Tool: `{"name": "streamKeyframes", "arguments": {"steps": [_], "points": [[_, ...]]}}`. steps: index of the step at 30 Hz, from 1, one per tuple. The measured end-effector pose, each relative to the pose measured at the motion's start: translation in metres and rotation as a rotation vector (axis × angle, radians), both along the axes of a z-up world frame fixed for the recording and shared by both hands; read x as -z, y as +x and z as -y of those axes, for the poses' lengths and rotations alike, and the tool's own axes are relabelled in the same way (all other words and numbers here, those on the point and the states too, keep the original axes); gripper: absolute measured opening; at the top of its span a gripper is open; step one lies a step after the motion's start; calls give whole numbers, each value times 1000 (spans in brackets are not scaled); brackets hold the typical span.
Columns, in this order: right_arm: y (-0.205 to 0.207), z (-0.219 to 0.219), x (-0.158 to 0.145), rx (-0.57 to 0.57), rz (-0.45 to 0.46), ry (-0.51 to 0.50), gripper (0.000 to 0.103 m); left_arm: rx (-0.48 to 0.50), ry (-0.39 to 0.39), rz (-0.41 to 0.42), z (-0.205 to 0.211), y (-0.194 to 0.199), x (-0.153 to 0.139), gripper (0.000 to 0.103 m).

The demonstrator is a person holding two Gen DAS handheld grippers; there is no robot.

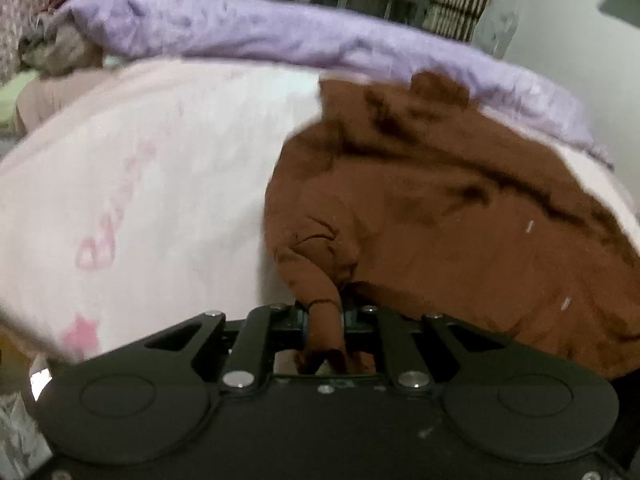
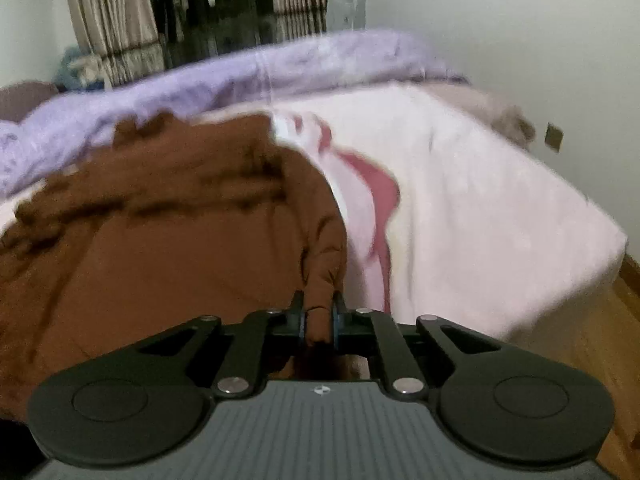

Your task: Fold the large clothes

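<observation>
**Trainee:** On the bed, then: the brown garment [image 1: 440, 208] lies spread over the pink blanket [image 1: 140, 184], with the purple quilt [image 1: 248, 36] bunched along the far side. Where do the grippers stand?

**Instructor:** Each is clamped on the cloth. The left gripper [image 1: 323, 320] has its jaws drawn together on a twisted tongue of brown fabric at the near edge. The right gripper [image 2: 319, 316] pinches a similar peak of the same garment, its jaws closed on it too.

**Trainee:** So I judge the step in hand is lifting the near edge to carry it over?

**Instructor:** That seems likely. To do it well, raise both hands evenly, keep the edge between them taut so the cloth does not sag, and carry it towards the far side in one arc. Lay it down flat before letting go, or the fold will wrinkle.

**Trainee:** What can't we make out?

**Instructor:** Plenty. Both views are blurred. Which part of the garment each gripper holds, hem, sleeve or corner, I cannot tell. The stretch of cloth between the two grips is cut off below each view, and the far edge of the garment melts into dark creases near the quilt.
</observation>
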State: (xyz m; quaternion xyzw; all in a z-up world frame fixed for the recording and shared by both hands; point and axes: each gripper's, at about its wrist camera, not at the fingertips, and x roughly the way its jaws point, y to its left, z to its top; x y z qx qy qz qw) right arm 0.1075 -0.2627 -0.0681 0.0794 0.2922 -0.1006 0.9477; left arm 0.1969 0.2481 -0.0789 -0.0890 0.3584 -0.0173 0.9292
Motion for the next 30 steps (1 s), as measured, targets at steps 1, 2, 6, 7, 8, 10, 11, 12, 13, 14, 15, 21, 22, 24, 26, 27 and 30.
{"name": "streamKeyframes", "arguments": {"steps": [1, 2, 6, 7, 8, 10, 11, 12, 13, 14, 15, 21, 22, 24, 26, 27, 30], "points": [[2, -1, -9, 3, 23, -5, 11, 1, -2, 29, 1, 0, -9, 11], [5, -2, -17, 14, 46, -14, 11, 6, -7, 54, 2, 6, -20, 11], [39, 0, -42, 3, 82, 1, 11, 14, 3, 110, 14, 43, -51, 11], [51, -1, -45, 7, 76, -4, 11, 8, 1, 111, 16, 54, -56, 11], [61, -2, -47, 9, 70, -2, 11, 10, 4, 111, 19, 67, -61, 11], [83, -3, -55, -6, 67, 13, 10, 11, 5, 110, 25, 89, -70, 11], [97, -3, -59, -4, 65, 15, 10, 8, 0, 105, 27, 104, -73, 11], [107, -3, -63, -1, 64, 13, 10, 4, -1, 102, 28, 118, -76, 10], [123, -2, -67, -1, 64, 15, 10, -3, -4, 98, 30, 132, -79, 10], [135, -1, -71, 3, 65, 23, 10, -9, -7, 93, 31, 146, -83, 10], [148, 1, -77, 5, 68, 36, 10, -8, -7, 94, 31, 157, -88, 10], [237, 9, -105, 27, 87, 51, 10, -59, 5, 104, 19, 242, -109, 10], [251, 10, -106, 35, 87, 47, 10, -69, -1, 99, 16, 257, -109, 10], [276, 13, -103, 36, 79, 43, 10, -67, -22, 84, 9, 288, -105, 10], [299, 17, -94, 54, 62, 51, 10, -53, -30, 51, 6, 312, -92, 14], [310, 18, -86, 53, 42, 50, 10, -51, -38, 34, 4, 322, -83, 17], [338, 20, -55, 57, -24, 61, 16, -58, -57, -53, -1, 349, -49, 24]]}}
